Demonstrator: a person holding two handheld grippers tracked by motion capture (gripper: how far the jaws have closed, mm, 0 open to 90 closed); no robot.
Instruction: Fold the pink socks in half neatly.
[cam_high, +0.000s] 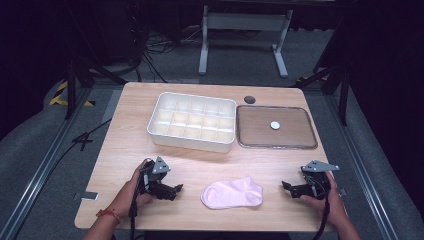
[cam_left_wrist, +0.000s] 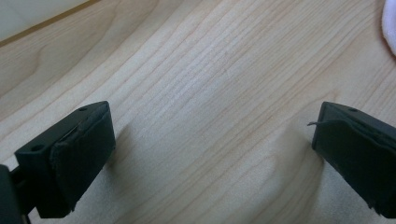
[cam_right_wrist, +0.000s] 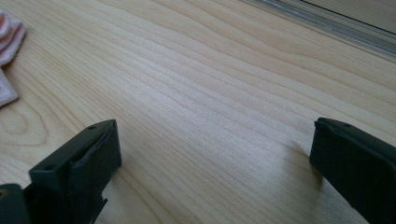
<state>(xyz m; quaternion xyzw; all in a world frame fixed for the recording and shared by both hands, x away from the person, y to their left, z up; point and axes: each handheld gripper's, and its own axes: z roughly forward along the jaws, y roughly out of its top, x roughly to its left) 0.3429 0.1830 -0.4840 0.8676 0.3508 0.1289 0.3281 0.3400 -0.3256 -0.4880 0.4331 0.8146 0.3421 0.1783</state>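
Sock: small pale pink fabric sock (cam_high: 232, 193) lies flat at the table's near edge, between both grippers
Left gripper (cam_high: 176, 189): jaws apart, empty, just left of the sock
Right gripper (cam_high: 286, 186): jaws apart, empty, right of the sock
Far side: white plastic divided box (cam_high: 192, 121) beside clear lid (cam_high: 276, 127)

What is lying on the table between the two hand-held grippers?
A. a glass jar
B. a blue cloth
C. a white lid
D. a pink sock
D: the pink sock lies flat on the table, between the left gripper and the right gripper, touched by neither.
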